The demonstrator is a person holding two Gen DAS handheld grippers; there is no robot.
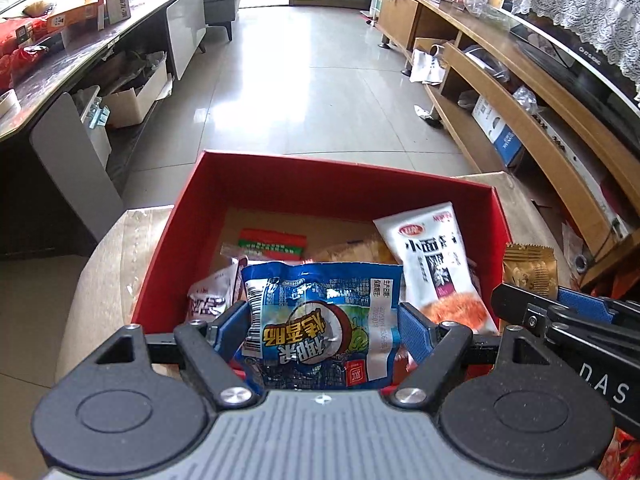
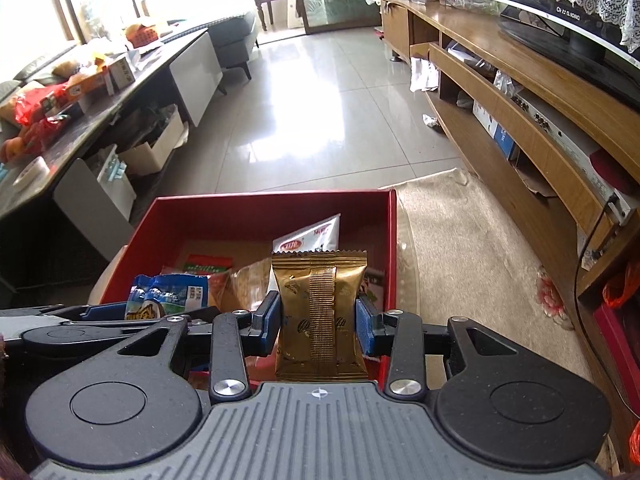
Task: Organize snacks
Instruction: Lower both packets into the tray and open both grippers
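Note:
A red box (image 1: 280, 168) (image 2: 260, 204) stands on a round table and holds several snack packets, among them a white packet (image 1: 434, 256) (image 2: 316, 236) and a red-green one (image 1: 272, 244) (image 2: 208, 264). My left gripper (image 1: 322, 328) is shut on a blue snack packet (image 1: 320, 320), held over the box's near edge; the packet also shows in the right wrist view (image 2: 168, 294). My right gripper (image 2: 318, 320) is shut on a gold snack packet (image 2: 320, 308), held over the box's near right side; it shows in the left wrist view (image 1: 528, 268).
The table's beige cloth (image 2: 460, 240) extends right of the box. A wooden TV cabinet (image 2: 520, 92) runs along the right. A dark cluttered counter (image 1: 60, 68) lies on the left. Tiled floor (image 1: 304, 80) lies beyond.

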